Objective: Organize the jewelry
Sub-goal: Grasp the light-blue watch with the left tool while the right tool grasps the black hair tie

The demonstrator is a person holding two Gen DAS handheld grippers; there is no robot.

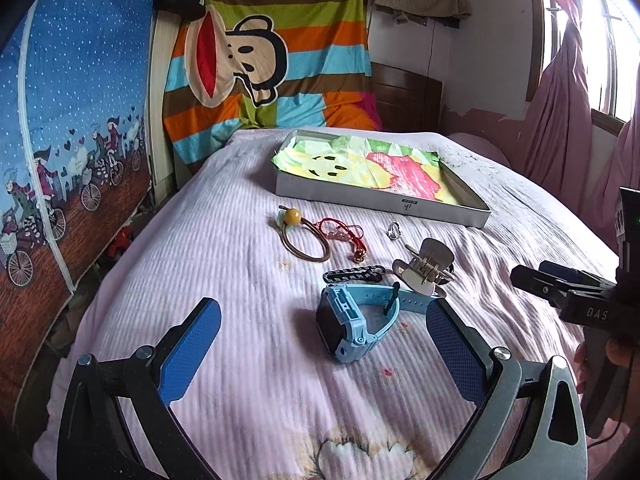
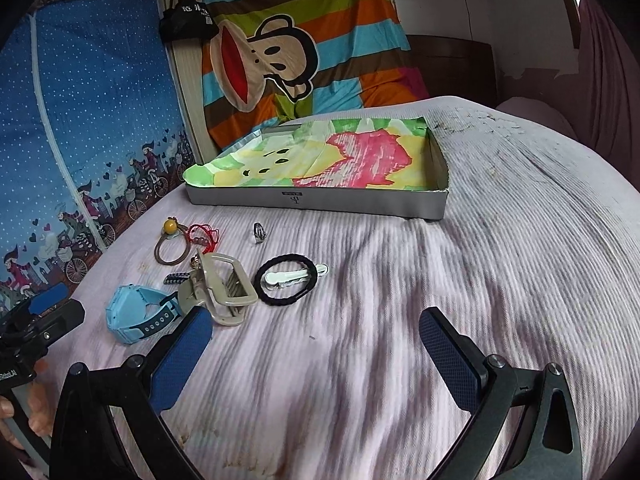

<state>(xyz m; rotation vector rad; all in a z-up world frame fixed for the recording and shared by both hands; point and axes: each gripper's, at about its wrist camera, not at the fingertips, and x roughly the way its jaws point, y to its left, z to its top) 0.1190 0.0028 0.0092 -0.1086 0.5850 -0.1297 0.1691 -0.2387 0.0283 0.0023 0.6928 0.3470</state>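
hovering over jewelry scattered on the bed

spreading wide, the left gripper [image 1: 324, 344] hangs low over the pink ribbed bed cover [image 1: 208, 272], its blue pads released and gripping nothing. the light blue watch [image 1: 356, 324] lies on the cover between those pads, touching neither. just beyond it sit a beige claw clip [image 1: 426, 268] and a small black-and-white braided piece [image 1: 354, 274]. farther on are a brown hair tie [image 1: 306, 244] with a yellow bead, a red cord bracelet [image 1: 344, 232] overlapping its edge, and a small silver ring [image 1: 394, 230] lying apart.

the right gripper [image 2: 316, 350] is likewise released, with only bare cover between its pads; the claw clip [image 2: 224, 294] lies just past its left pad. in the right wrist view a black hair tie [image 2: 286, 280] rests beside the clip, with a white hair clip [image 2: 292, 276] lying across its loop.

a shallow grey box [image 1: 376, 200] lined with bright green, yellow and pink paper sits farther up the bed, behind all the pieces, and none of them is inside it. a striped cartoon-monkey cloth [image 1: 260, 64] hangs behind the bed, and a blue dotted curtain [image 1: 76, 112] with cyclists stands at the left.
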